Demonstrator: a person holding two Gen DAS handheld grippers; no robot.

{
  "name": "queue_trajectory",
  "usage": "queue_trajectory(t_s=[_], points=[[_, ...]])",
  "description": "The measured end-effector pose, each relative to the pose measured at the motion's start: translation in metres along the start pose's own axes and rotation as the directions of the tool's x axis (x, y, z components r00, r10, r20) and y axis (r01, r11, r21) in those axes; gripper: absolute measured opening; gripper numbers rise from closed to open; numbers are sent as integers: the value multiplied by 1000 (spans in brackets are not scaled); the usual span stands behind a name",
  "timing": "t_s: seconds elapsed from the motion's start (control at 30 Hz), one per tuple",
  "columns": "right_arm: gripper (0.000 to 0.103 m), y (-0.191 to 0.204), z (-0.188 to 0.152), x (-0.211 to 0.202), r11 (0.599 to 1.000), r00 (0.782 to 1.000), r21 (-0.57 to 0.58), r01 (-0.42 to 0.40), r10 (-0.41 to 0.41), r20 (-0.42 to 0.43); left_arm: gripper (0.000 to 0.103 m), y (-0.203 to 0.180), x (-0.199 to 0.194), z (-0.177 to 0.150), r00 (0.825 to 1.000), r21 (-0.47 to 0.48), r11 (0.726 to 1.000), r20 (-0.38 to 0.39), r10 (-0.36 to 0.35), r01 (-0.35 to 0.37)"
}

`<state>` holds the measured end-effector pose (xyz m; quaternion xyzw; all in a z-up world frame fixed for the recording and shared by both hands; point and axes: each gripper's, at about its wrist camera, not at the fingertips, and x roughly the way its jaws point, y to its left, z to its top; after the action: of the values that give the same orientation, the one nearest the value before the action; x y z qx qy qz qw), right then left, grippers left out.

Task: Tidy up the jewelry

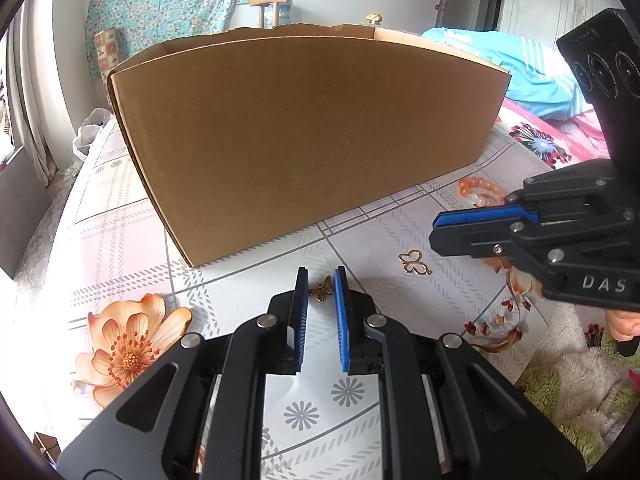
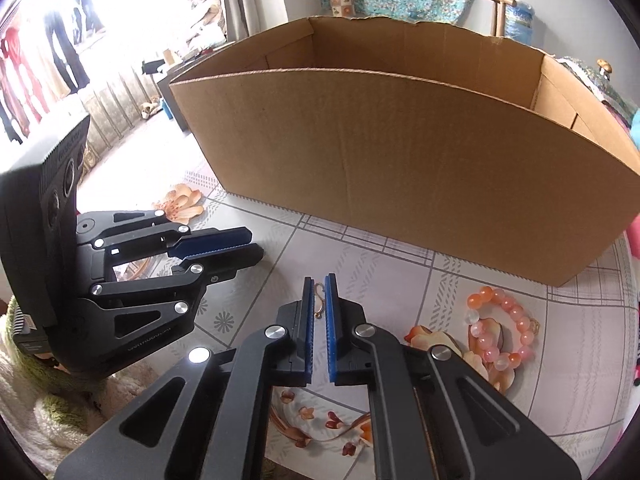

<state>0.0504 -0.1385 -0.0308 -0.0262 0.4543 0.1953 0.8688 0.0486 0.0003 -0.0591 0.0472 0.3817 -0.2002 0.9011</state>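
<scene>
Between the blue pads of the left gripper (image 1: 322,288) sits a bronze butterfly charm (image 1: 322,289), pinched just above the tabletop (image 1: 224,304); the right gripper (image 2: 319,296) is clenched on a thin gold charm (image 2: 319,298). Both grips look slight, so carry each piece level and slowly over the near wall of the cardboard box (image 1: 304,144) before releasing. A bead bracelet (image 2: 506,326) lies beside the box.

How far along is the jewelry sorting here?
Done: nothing visible; the floor of the cardboard box is hidden. In hand: left tool appears clamped on the bronze butterfly charm; right tool is shut by the gold charm, grip unclear. Left: bead bracelet on table.
</scene>
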Motion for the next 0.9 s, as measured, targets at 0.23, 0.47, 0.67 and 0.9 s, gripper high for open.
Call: queue_trajectory(t_s=[0.23, 0.47, 0.67, 0.9], points=[[7, -22, -10, -14, 989, 998, 144, -34, 27, 50, 12, 3, -15, 1, 1000, 1, 1000, 19, -14, 14], [7, -31, -21, -20, 977, 996, 202, -62, 47, 77, 12, -3, -21, 5, 999, 4, 999, 26, -37, 37], [7, -36, -27, -16, 971, 994, 222, -90, 73, 85, 12, -16, -8, 6, 999, 53, 998, -31, -30, 32], [14, -43, -41, -17, 965, 989, 228, -126, 105, 102, 26, -30, -11, 12, 995, 101, 990, -22, -93, 95]])
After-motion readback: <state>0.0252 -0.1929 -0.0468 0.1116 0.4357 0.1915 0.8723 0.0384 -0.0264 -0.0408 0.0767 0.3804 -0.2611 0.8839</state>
